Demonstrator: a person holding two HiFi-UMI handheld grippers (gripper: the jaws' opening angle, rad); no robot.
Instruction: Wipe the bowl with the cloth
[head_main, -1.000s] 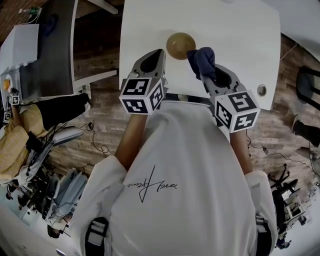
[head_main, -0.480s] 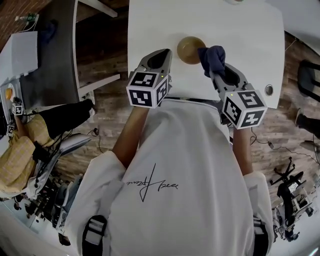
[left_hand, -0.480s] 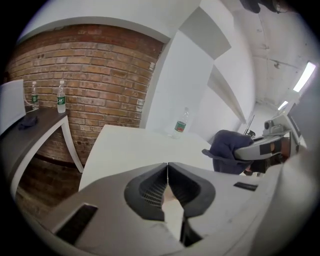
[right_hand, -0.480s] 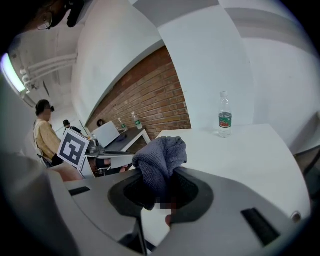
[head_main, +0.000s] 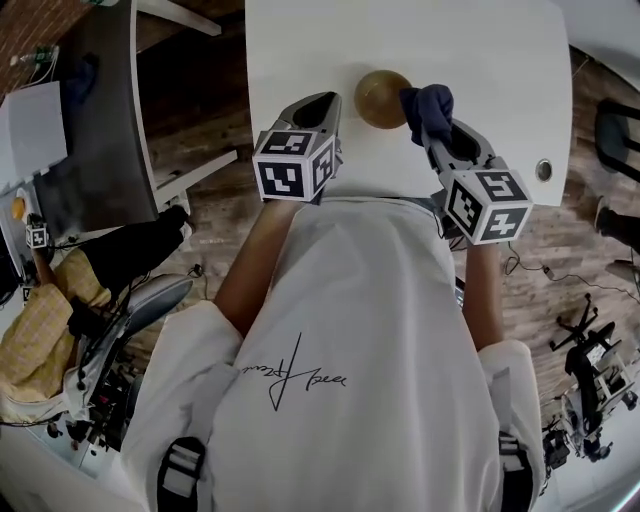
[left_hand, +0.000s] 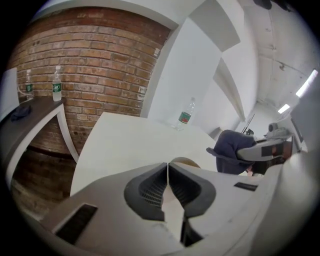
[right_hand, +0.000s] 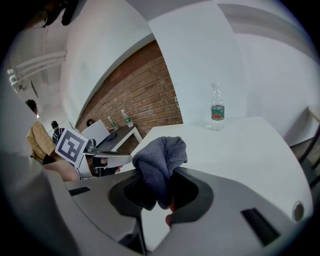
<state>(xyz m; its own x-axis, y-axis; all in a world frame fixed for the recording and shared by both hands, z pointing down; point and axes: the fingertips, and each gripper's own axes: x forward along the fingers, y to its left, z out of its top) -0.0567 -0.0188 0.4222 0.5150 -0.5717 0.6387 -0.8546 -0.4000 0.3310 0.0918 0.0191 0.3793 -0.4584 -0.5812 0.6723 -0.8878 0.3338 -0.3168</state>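
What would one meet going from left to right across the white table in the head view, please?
The left gripper, round brown bowl, dark blue cloth, small round metal fitting.

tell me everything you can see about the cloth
The cloth is dark blue-grey and looks soft, with a fine terry-like texture. It is bunched into a rumpled wad and pinched between the jaws of the right gripper. Its bulk bulges out past the jaw tips, and a fold hangs down between them. In the head view it is held over the white table, right beside the brown bowl on the bowl's right side. Whether it touches the bowl cannot be told.
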